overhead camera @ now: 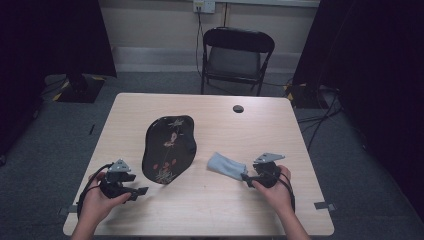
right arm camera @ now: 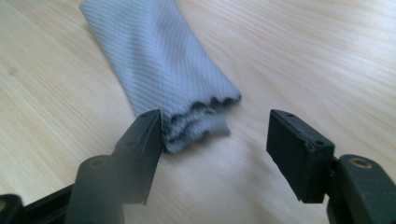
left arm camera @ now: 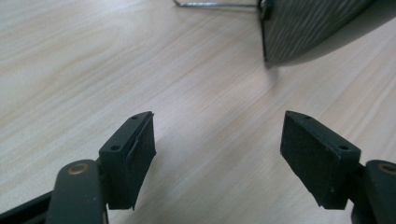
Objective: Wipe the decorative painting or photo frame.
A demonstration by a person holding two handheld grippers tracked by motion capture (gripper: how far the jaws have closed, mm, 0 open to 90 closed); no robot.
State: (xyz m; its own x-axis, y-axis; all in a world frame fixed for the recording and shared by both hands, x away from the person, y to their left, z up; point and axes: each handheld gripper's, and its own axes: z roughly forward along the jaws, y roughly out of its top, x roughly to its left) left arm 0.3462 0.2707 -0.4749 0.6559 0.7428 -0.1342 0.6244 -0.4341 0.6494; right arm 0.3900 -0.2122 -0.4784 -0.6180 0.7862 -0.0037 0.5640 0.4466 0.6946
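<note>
Right gripper (right arm camera: 215, 140), jaws wide, sits at the grey cloth pouch's (right arm camera: 159, 65) open end. Left gripper (left arm camera: 217, 149), also wide, hovers beside the black floral tray (overhead camera: 167, 147). No readable writing.

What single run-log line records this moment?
right tool: open, at folded grey woven cloth end | left tool: open, over bare table | black lacquered floral tray: untouched

Grey cloth pouch (right arm camera: 159, 60) cut off by top edge in right gripper view; tray (overhead camera: 168, 149) pattern too small to read.
</note>
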